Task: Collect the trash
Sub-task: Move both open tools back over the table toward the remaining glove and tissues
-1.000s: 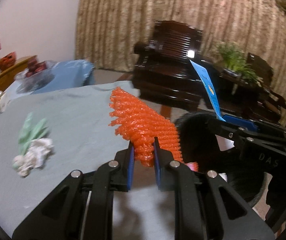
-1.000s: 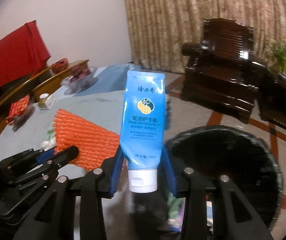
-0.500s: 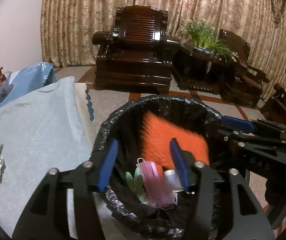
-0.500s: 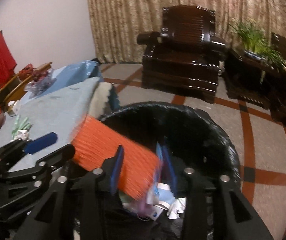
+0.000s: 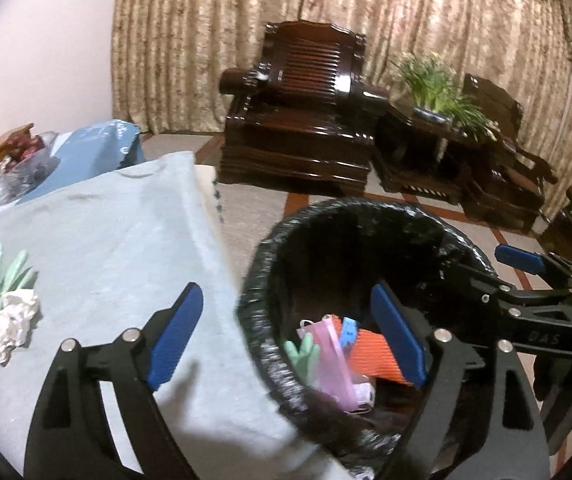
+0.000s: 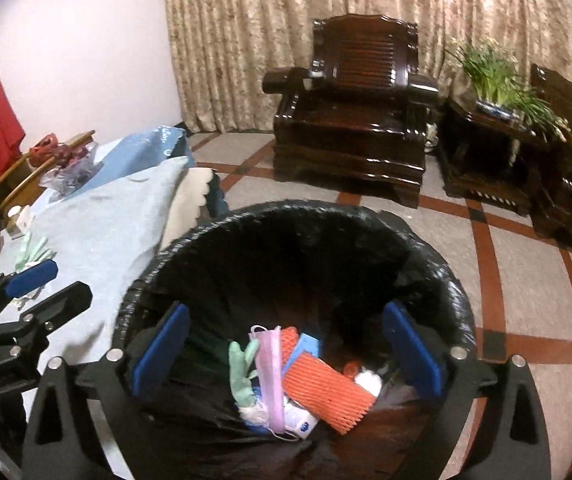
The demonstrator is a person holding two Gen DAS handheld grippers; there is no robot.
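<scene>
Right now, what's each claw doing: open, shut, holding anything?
Left claw: open, holding nothing, at the edge of the trash bin.
Right claw: open, holding nothing, over the bin.

Net [image 6: 327, 390] & tube [image 6: 303, 347] now binned.

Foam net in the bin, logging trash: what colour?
Orange foam net, ribbed; clearest in the right wrist view.

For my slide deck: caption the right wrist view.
Open right tongs over the black-lined round trash bin, orange ribbed foam net and pink face mask inside.
</scene>
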